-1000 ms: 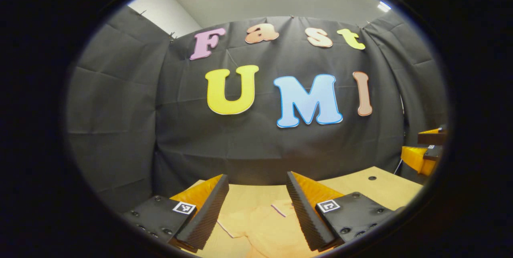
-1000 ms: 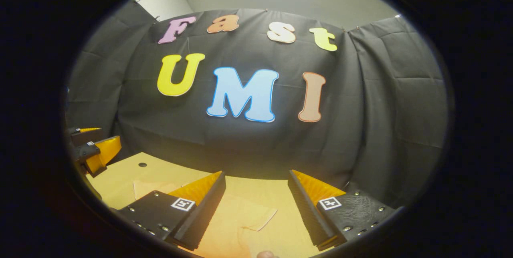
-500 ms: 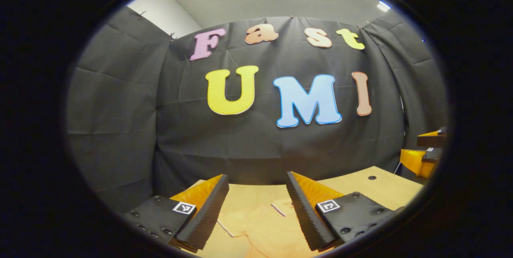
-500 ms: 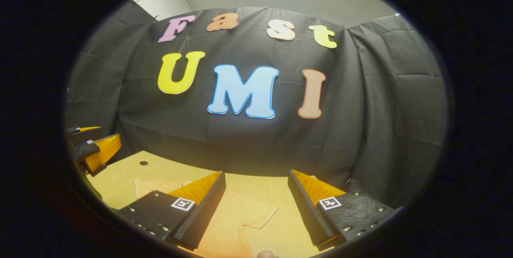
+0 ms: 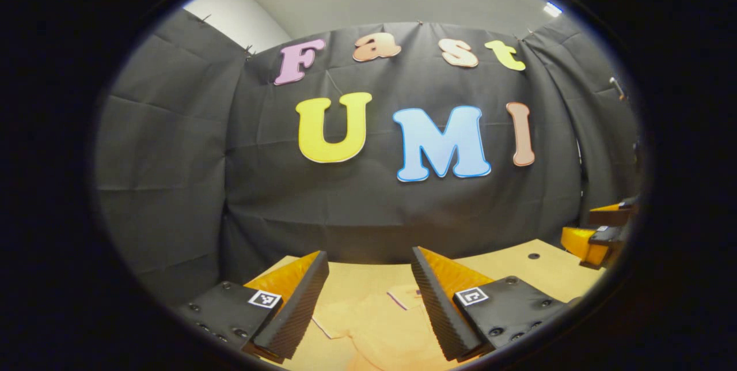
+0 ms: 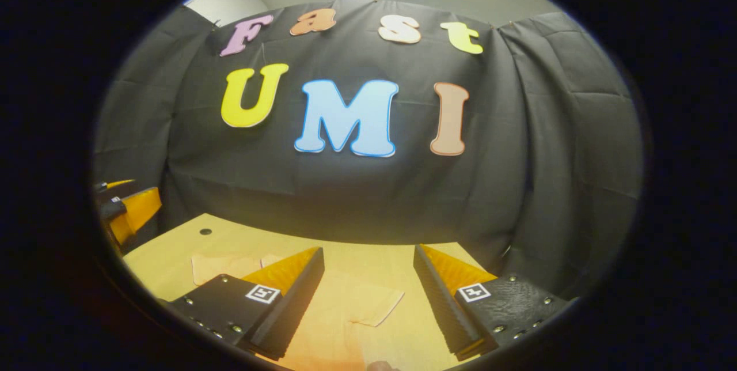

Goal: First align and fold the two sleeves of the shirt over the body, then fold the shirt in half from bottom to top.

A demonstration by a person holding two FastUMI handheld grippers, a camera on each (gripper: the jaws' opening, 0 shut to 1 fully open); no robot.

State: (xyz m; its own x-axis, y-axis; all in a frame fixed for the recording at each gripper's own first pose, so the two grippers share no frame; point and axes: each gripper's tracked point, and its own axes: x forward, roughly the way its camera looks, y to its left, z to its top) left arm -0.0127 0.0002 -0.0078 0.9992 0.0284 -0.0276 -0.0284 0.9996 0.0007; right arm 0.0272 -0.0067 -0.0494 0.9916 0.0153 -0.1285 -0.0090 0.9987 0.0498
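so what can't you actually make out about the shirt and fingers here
- Shirt, left gripper view: its near part is cut off at the bottom edge, its sides hidden by the left gripper.
- Shirt, right gripper view: the collar and one sleeve show between the right gripper; the hem is cut off.
- Both grippers open, holding nothing.

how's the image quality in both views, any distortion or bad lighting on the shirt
Left gripper view: strong fisheye bending of the booth wall, and the shirt is sharp and evenly lit. Right gripper view: same curving, with the shirt and table in a warm glow, dimming toward the edges.
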